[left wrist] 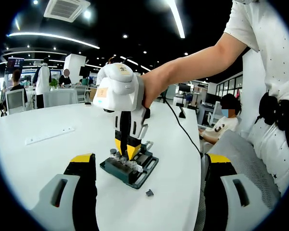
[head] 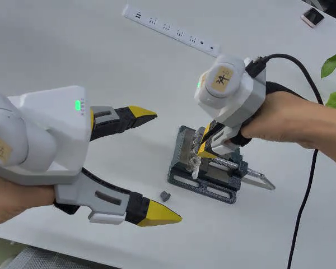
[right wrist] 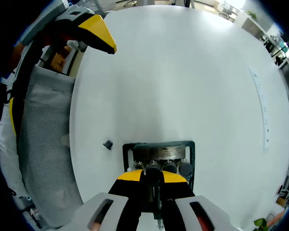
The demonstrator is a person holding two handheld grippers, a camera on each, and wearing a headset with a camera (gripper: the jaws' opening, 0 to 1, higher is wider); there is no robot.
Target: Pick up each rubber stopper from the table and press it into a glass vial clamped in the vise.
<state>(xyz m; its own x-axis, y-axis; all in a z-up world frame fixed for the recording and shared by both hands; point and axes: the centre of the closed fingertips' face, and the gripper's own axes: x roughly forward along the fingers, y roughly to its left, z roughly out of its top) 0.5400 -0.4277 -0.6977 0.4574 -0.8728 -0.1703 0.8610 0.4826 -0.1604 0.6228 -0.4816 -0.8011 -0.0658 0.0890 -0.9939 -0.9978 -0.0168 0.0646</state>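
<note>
right gripper (head: 202, 150), white-bodied with black-and-yellow jaws, points steeply down over the small dark green metal bench vise (head: 204, 185), which clamps a row of clear glass vials (right wrist: 184, 168) upright so their mouths face the descending tool. its jaws are drawn together, tips right at one vial near the middle of the row; in the right gripper view some vial mouths look dark, as if already plugged. whether a stopper sits between the tips cannot be told. the vertical approach likely serves to push straight along the vial's axis, so the glass is not levered sideways in the clamp.

left gripper (head: 162, 164) hangs above the white table (head: 73, 50) with jaws spread wide and nothing in them, well apart from the vise. a small dark grey rubber stopper (head: 165, 196) lies loose on the table just beside the vise base and near the lower jaw tip, probably the next piece to be picked up.
</note>
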